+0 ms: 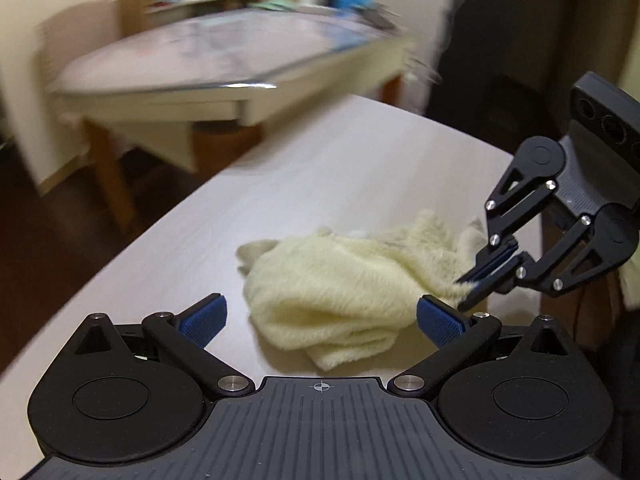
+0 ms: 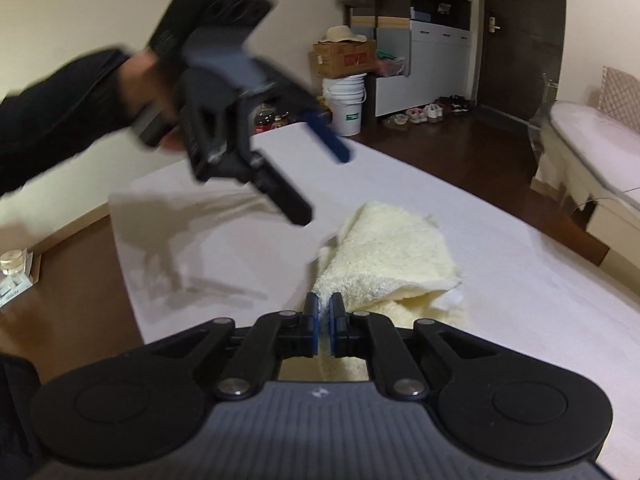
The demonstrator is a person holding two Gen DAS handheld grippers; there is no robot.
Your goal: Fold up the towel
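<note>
My right fingers [image 2: 324, 320] pinch the towel [image 1: 336, 280] corner; left fingers [image 1: 320, 316] spread, empty, above the table [image 1: 320, 168], towel directly ahead, bunched crosswise.

Home living space, shoes [image 2: 424, 114] by a door [image 2: 516, 32], cardboard box [image 2: 345, 58], probably a sofa [image 2: 592, 128]
</note>
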